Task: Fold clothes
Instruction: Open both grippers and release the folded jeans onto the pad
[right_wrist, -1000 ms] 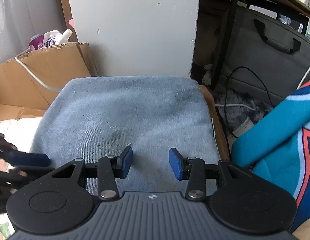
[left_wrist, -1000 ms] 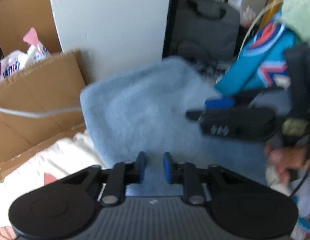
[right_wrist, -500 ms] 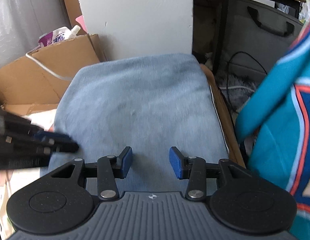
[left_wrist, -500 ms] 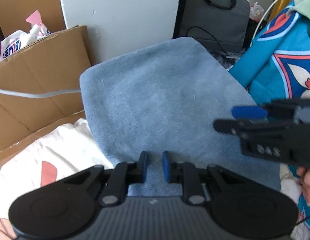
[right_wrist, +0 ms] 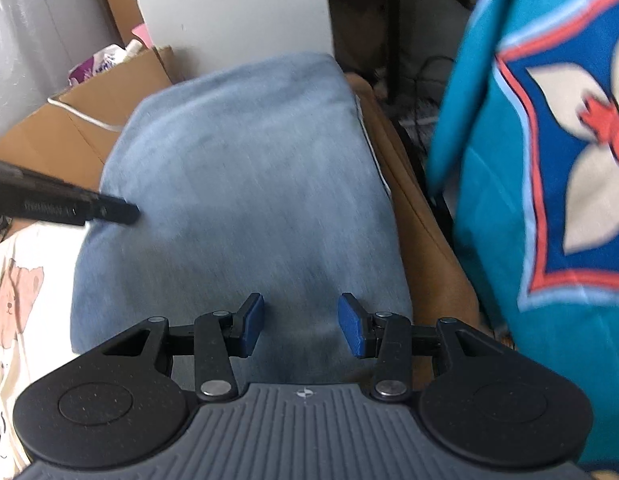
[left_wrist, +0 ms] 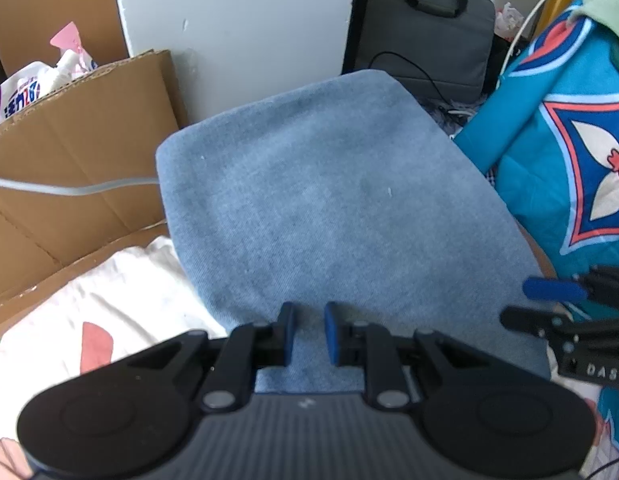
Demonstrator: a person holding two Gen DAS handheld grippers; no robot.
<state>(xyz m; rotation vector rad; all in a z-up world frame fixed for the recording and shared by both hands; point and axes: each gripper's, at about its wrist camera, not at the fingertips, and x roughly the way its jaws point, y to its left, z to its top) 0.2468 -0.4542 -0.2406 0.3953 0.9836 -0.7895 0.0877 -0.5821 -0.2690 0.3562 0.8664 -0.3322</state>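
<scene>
Left hand-held gripper [left_wrist: 308, 332]: fingers a narrow gap apart with nothing between them, hovering over the near edge of the folded denim garment [left_wrist: 329, 216]; over the last second this gap has not changed.
Right hand-held gripper [right_wrist: 300, 330]: fingers wide apart and empty, above the near right part of the denim; in the left wrist view it has drawn back from over the cloth to the right border of the picture.
Denim garment: lies as a smooth, rounded rectangle, flat and unchanged in shape across the second; what carries it is mostly hidden, with a brown edge [right_wrist: 425, 236] showing along its right side.
Surroundings: cardboard box [left_wrist: 69, 152] at the left, white printed fabric [left_wrist: 121, 312] at the near left, teal patterned cloth [right_wrist: 549, 160] looming closer on the right than before.
Meaning for the task: the denim already lies folded; both tools free and backing off would fit a finished fold or a pause before another one.
</scene>
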